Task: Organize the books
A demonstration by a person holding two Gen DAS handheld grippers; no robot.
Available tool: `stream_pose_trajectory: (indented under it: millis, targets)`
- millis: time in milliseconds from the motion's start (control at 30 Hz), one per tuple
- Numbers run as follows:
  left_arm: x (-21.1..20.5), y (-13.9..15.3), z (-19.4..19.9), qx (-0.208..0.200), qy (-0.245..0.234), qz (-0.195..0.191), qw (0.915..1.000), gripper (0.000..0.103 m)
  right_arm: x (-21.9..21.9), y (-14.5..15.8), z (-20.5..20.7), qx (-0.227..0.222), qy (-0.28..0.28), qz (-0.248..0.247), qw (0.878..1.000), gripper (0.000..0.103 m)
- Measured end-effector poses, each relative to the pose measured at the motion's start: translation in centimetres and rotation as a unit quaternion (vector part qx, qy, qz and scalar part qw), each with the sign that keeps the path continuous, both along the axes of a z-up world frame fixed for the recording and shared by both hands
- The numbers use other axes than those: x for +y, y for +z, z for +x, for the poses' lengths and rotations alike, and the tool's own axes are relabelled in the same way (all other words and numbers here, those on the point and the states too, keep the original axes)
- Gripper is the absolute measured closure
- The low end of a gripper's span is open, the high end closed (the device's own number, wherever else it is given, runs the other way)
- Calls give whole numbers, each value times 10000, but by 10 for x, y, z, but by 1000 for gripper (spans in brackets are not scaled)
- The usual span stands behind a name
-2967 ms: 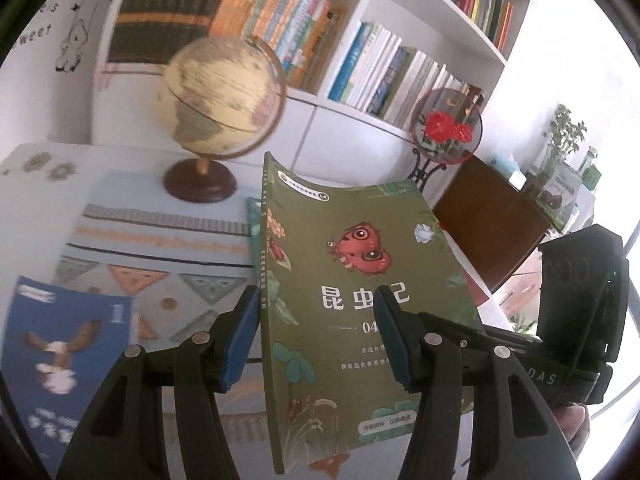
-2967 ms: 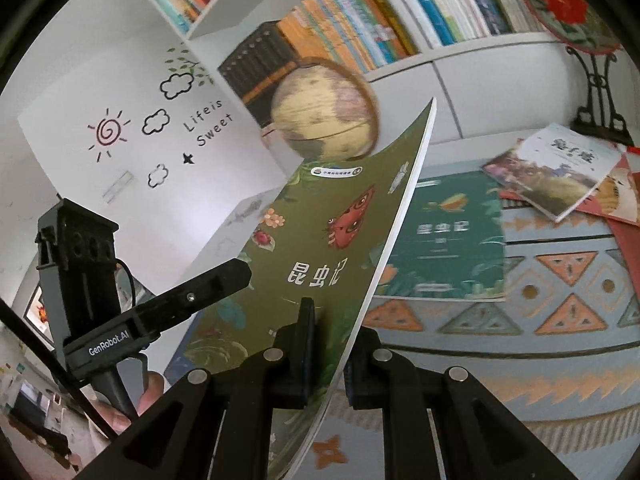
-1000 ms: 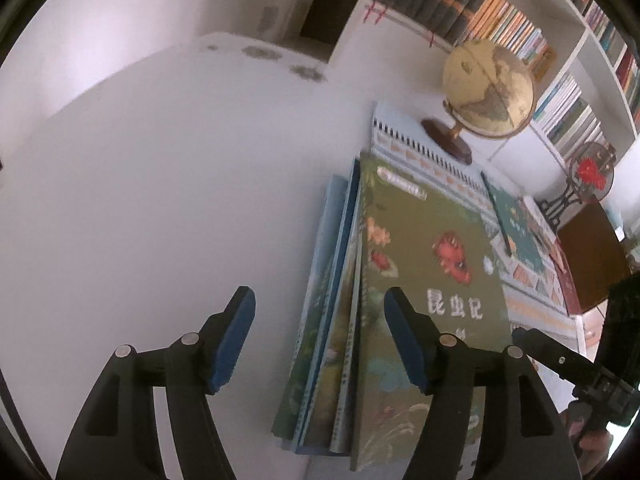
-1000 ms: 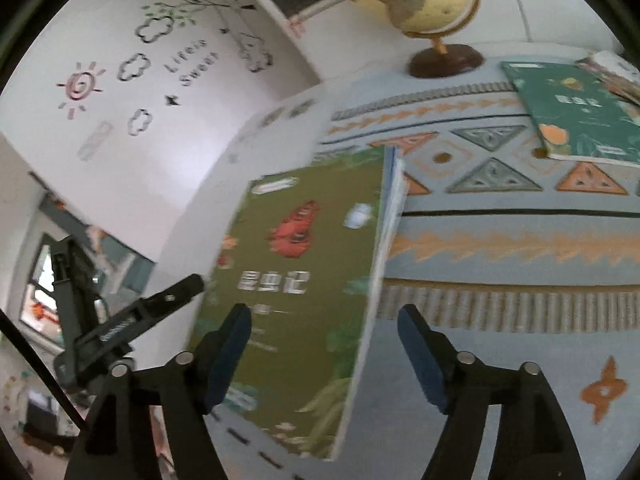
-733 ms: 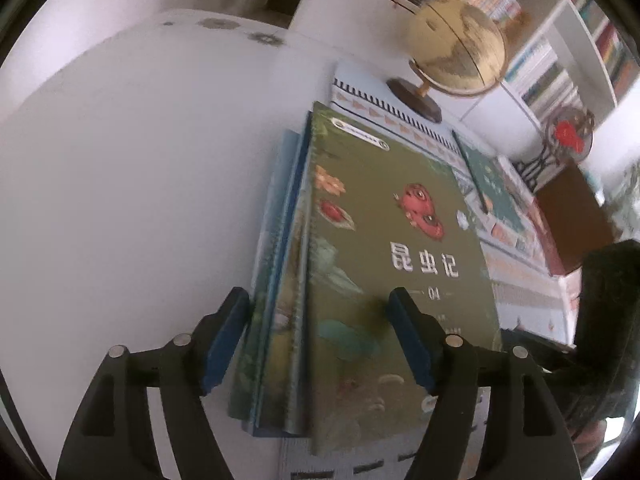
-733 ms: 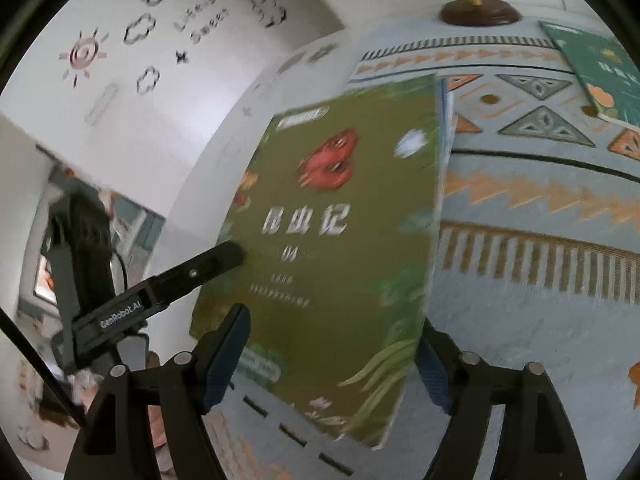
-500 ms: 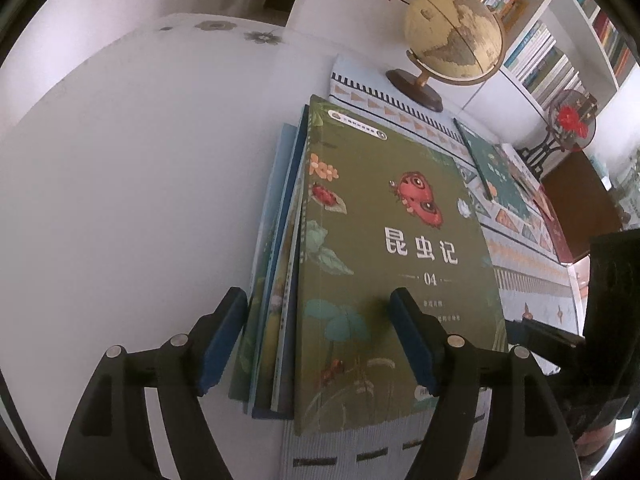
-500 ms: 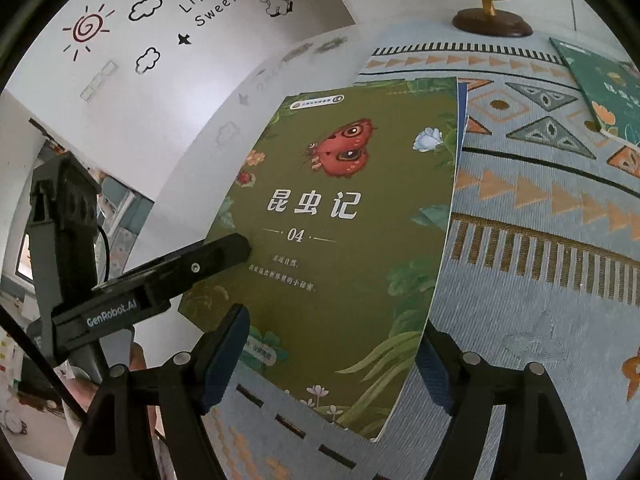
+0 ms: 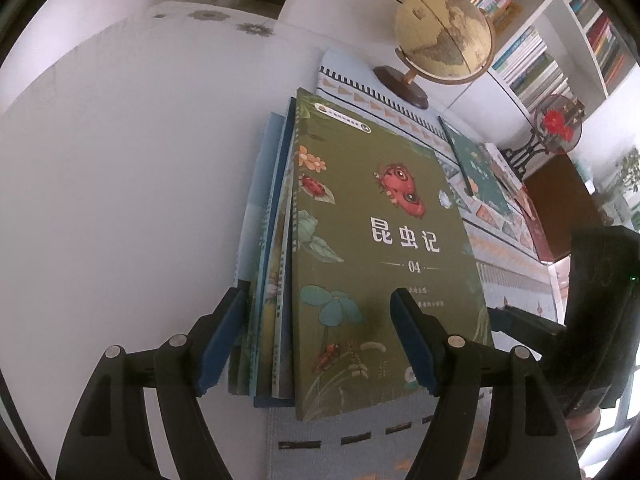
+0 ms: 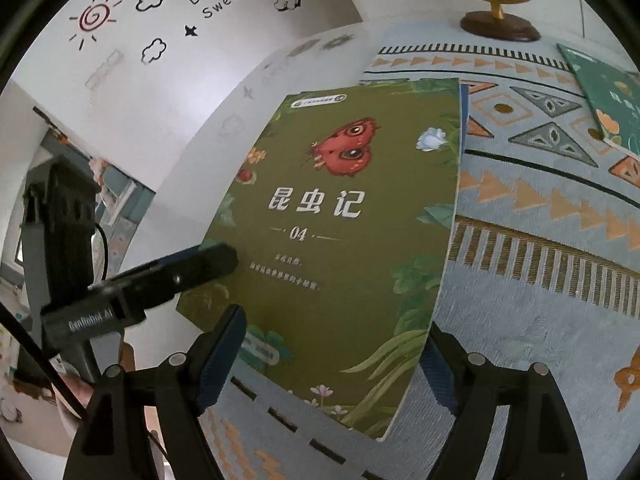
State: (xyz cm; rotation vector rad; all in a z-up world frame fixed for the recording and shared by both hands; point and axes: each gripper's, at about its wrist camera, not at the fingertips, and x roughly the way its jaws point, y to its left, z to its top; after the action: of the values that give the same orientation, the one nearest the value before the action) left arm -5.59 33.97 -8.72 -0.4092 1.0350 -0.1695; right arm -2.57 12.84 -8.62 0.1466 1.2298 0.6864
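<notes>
Lying on patterned mat (image 10: 540, 304), white table (image 9: 120, 200)

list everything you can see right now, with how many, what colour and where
olive book: one, olive green, top of the pile, lying flat
pile: several books beneath, blue and green edges, on the table's near side
teal book: one, dark green, flat on the mat
mat: one, grey-blue with orange, on the table
table: one, white
globe: one, tan, behind the pile
shelves: white, full of books, at the back
left gripper: black, blue pads, open astride the pile
right gripper: black, opening, astride the olive book
</notes>
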Motion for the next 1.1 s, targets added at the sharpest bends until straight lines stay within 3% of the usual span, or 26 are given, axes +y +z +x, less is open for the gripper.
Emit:
stream_pose_trajectory:
  millis: [100, 300, 433, 600, 833, 1000, 1100]
  targets:
    - [-8, 1, 1, 32, -45, 265, 9996, 32, -2, -1, 3, 101, -59, 59, 9999, 21]
    - [-2, 1, 1, 61, 7, 140, 9999, 32, 3, 0, 0, 20, -139, -21, 9999, 16]
    - [-5, 21, -4, -173, 312, 599, 9976, 32, -15, -1, 7, 157, -232, 535, 9982, 17]
    - [-34, 62, 0, -697, 150, 963, 9928, 29, -57, 31, 10, -669, -554, 521, 9949, 17]
    - [-107, 95, 41, -999, 23, 848, 9914, 25, -159, 75, 26, -1539, -1091, 406, 9812, 17]
    - [-194, 103, 89, -1195, -371, 782, 9891, 18, -264, 76, 43, -1545, -1853, 439, 9695, 17]
    - [-241, 95, 121, -1121, -621, 728, 9891, 18, -329, 69, 63, -1265, -2225, 661, 9644, 17]
